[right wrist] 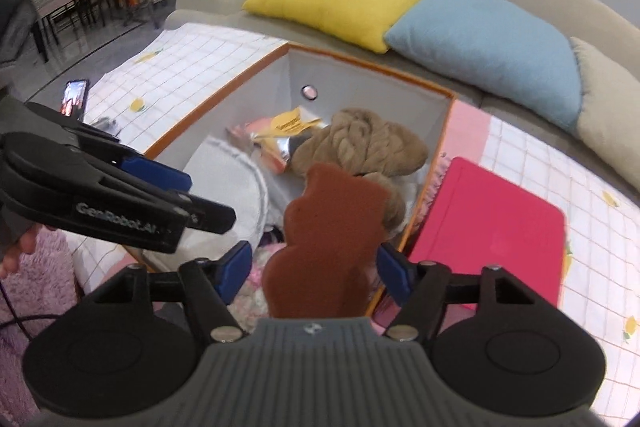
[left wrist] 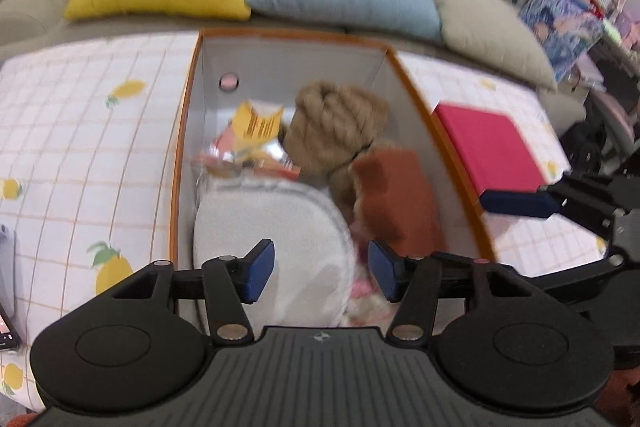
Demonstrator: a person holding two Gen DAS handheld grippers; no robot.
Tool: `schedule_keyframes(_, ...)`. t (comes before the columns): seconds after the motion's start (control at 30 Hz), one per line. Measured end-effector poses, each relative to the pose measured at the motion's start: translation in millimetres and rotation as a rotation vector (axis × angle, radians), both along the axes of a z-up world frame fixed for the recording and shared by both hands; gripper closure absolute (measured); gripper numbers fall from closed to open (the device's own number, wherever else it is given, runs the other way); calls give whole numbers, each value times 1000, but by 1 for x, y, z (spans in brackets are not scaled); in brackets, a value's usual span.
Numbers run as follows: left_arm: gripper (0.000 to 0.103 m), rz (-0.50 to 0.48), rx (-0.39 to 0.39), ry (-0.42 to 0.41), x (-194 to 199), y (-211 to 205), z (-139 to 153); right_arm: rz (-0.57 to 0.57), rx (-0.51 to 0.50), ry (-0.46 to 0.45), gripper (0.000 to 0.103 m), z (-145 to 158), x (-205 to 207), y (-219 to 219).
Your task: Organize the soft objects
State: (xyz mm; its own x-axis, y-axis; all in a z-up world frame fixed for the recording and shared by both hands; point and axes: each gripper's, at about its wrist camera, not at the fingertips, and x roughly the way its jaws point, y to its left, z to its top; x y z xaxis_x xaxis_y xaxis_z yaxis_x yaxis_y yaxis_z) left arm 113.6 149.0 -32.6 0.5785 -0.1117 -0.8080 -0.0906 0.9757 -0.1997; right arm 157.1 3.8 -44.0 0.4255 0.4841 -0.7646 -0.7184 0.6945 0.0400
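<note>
Left hand-held gripper (left wrist: 321, 271), left wrist view: blue pads spread wide, holding nothing, poised over the near end of the orange-rimmed white cardboard box (left wrist: 182, 131). Inside the box lie a white padded fabric piece (left wrist: 276, 223), a tan knotted rope toy (left wrist: 340, 123), a yellow-labelled crinkled packet (left wrist: 256, 131) and a brown bear-shaped sponge (left wrist: 394, 199). A pink rectangular pad (left wrist: 492, 147) lies just right of the box on the lemon-print checked cloth (left wrist: 80, 131).

Right hand-held gripper (right wrist: 316, 273), right wrist view: jaws parted wide, the sponge (right wrist: 332, 247) standing between the pads; whether either touches it cannot be told. The left gripper (right wrist: 160, 187) enters from the left.
</note>
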Motion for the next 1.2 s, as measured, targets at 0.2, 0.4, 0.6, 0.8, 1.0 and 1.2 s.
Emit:
schedule_keyframes(0.2, 39, 5, -18, -249, -21, -22, 29, -158, 70, -86, 32, 23, -13, -30)
schedule_keyframes(0.4, 34, -11, 111, -482, -44, -56, 57, -313, 138, -92, 23, 46, -24, -75)
schedule_keyframes(0.6, 25, -18, 101, -568, -60, -72, 82, -444, 186, -113, 20, 65, -39, -120)
schedule_keyframes(0.8, 22, -18, 110, -582, -75, -85, 91, -518, 225, -145, 11, 80, -65, -148)
schedule_keyframes(1.0, 12, -27, 173, -563, -91, -103, 93, -540, 258, -184, 7, 88, -95, -161)
schedule_keyframes(1.2, 4, 12, 210, -505, -101, -115, 85, -559, 232, -240, 3, 83, -115, -158)
